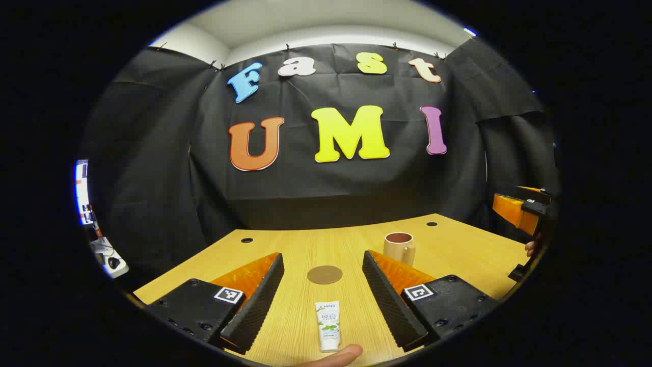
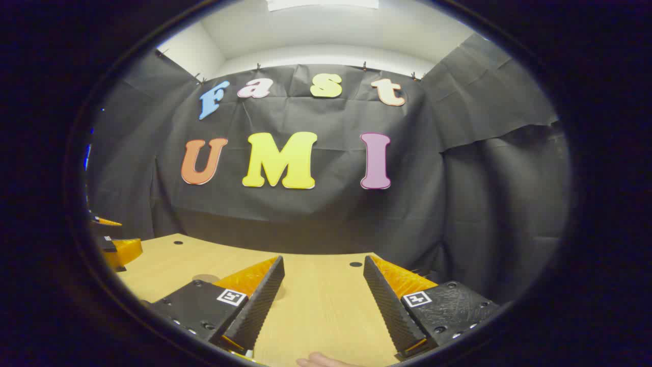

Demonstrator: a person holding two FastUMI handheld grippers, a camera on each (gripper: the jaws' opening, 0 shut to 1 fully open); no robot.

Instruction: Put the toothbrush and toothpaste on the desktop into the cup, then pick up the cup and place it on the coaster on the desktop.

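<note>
left tongs point(image 1: 323, 300): ridged fingers | square tags | right tongs point(image 2: 322, 303): same

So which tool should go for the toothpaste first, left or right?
Left, probably. The left tool is open with the toothpaste lying between its fingers on the desk. The right tool faces bare desktop.

Left gripper point(image 1: 323, 300) gap: jaws wide apart; toothpaste point(image 1: 327, 325) lies flat on the desktop point(image 1: 458, 250) between them.
Ahead, centre: flat coaster point(image 1: 324, 274).
Ahead, right: upright cup point(image 1: 399, 247).
Right gripper point(image 2: 322, 306) gap: bare wood between the spread fingers.
</note>
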